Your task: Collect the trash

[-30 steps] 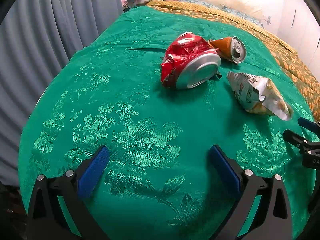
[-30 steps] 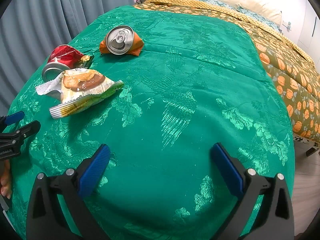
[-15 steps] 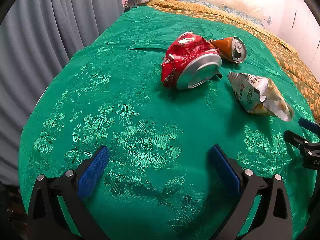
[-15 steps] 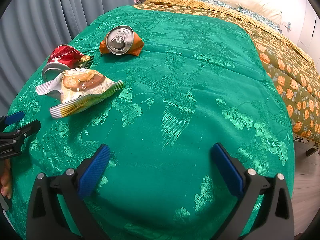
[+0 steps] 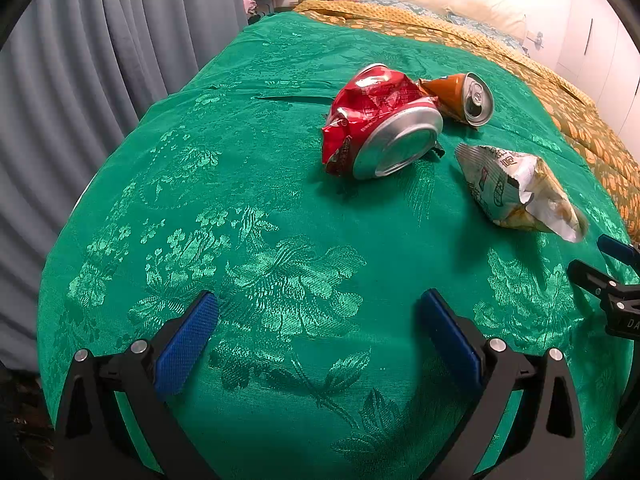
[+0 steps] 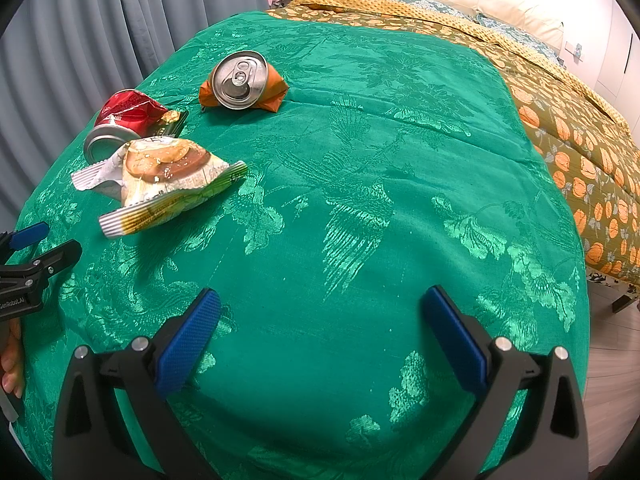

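A crushed red can (image 5: 380,128) lies on the green bedspread (image 5: 248,208), with a crushed orange can (image 5: 460,98) just behind it and a torn snack wrapper (image 5: 516,192) to its right. My left gripper (image 5: 316,328) is open and empty, hovering well short of the red can. In the right wrist view the wrapper (image 6: 160,184), the red can (image 6: 124,124) and the orange can (image 6: 244,82) lie at the far left. My right gripper (image 6: 320,328) is open and empty over bare bedspread, right of the trash.
Grey curtains (image 5: 80,80) hang along the left side. An orange patterned blanket (image 6: 580,128) covers the bed beyond the green cloth, with pillows (image 6: 480,4) at the head. The floor (image 6: 612,360) shows at the right edge of the bed.
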Tool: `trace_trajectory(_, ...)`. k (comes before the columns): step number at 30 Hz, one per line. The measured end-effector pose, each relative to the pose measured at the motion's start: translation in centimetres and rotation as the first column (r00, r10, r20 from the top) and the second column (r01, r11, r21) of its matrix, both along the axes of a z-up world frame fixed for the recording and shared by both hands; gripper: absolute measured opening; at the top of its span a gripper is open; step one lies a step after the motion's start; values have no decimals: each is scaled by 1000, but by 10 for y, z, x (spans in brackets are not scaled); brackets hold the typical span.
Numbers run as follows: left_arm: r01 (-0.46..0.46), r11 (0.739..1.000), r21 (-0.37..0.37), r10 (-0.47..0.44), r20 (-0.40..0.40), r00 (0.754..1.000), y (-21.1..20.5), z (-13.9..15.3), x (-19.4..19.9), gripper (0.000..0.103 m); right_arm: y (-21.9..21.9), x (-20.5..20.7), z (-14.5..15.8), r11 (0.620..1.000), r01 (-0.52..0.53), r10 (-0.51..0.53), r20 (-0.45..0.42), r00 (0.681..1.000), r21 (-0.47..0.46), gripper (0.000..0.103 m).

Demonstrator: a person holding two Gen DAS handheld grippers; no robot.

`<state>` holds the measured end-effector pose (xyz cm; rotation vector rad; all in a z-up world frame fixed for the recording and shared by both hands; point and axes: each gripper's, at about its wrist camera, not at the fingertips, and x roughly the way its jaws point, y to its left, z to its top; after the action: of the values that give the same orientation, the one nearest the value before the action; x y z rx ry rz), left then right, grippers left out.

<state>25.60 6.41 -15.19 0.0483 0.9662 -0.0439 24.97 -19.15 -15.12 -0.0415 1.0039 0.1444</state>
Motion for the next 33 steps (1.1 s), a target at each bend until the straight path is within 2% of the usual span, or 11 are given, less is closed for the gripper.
trace_trajectory(13,1,1000,0,-1,-1,1000,0,0,0,99,0,0,0,1000,1,-1,0,1000,0,98)
trace_trajectory(17,94,996,7,-93,-35,995,2,1,0,99,-2,0,0,1000,1,-1,0,1000,1,98)
trace_trajectory(19,140,990,11,-140,-20,990,6,1,-3,99,-1,0,0,1000,1,-1,0,1000,0,99)
trace_trajectory(25,136,991,7,-136,-2,991,7,0,-6,99,6,11,0,999,39,-39,-8,999,-9,98)
trace_trajectory(26,136,991,5,-136,-2,991,7,0,-6,99,6,13,2,1000,21,-21,-26,999,-6,98)
trace_trajectory(27,137,991,1,-137,-2,991,8,0,-7,99,8,12,8,999,-30,31,-25,999,36,98)
trace_trajectory(29,136,991,-1,-136,-1,991,8,0,-7,99,11,4,28,984,-136,128,79,989,111,98)
trace_trajectory(30,135,991,-2,-135,-1,991,9,0,-7,99,16,1,42,968,-214,194,153,969,128,98)
trace_trajectory(31,134,991,-2,-134,-2,991,9,0,-7,99,24,2,49,954,-273,248,181,952,124,98)
trace_trajectory(33,134,991,-2,-134,-2,991,9,0,-7,99,48,16,54,924,-370,353,159,922,95,98)
